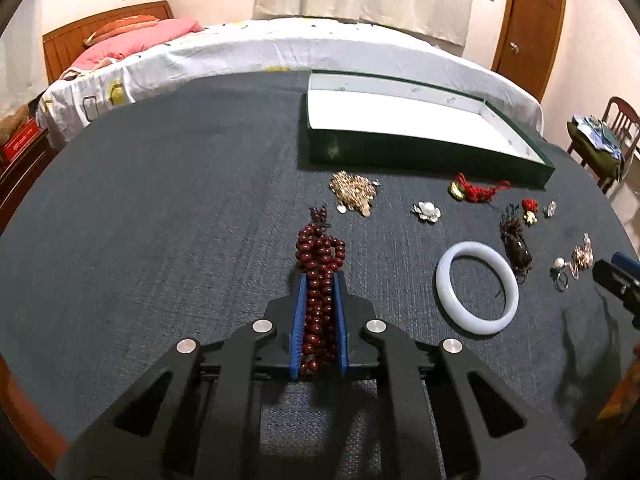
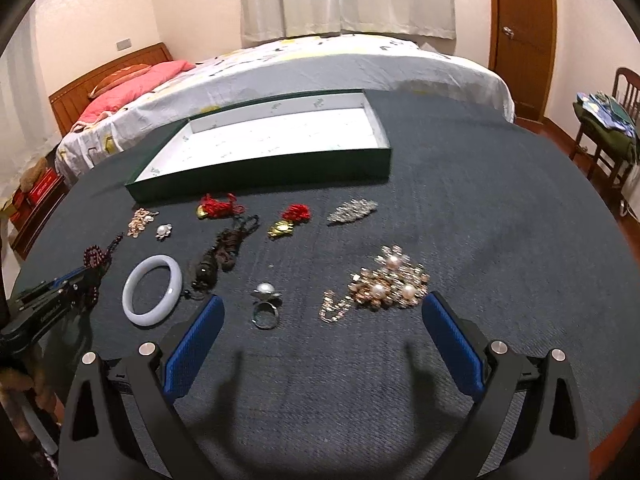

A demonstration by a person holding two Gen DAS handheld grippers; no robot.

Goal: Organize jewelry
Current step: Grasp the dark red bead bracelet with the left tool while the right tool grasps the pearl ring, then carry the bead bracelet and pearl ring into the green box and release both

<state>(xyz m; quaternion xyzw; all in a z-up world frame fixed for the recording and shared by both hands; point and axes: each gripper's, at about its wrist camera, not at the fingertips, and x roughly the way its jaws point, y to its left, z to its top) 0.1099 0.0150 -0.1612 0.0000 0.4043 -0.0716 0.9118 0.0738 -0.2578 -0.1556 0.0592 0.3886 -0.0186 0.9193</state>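
Left gripper (image 1: 320, 280): blue pads squeezed tight on a string of dark red beads (image 1: 320, 256). Beads bunched between the two pads, some poking out past the tips onto the dark gray cloth (image 1: 160, 220), a small tassel end farthest out. No earlier picture, so only this: pads pressed on the beads.

Past the fingertips and a bit to the right: a gold charm pile (image 1: 354, 194). Farther right, a small silver flower pin with a pearl (image 1: 426, 212). Beside the right finger, well apart from it: a pale white bangle (image 1: 477, 288), lying flat. Behind all these: a flat green box with a white inside (image 1: 420, 152).

Right gripper (image 2: 322, 304): blue pads wide apart, nothing held. Off to the left of the left finger: the same bangle (image 2: 152, 290), and a dark brown cord bundle (image 2: 218, 258) just past that fingertip. Between the two fingers, nearer the left one: a silver ring with a pearl (image 2: 265, 304). Just past the right fingertip, near it: a gold brooch with pearls (image 2: 386, 286) and a small chain. Farther out ahead: two red knots with gold charms (image 2: 218, 206) (image 2: 290, 220), and a silver sparkly clip (image 2: 352, 210). Green box at the back, open.
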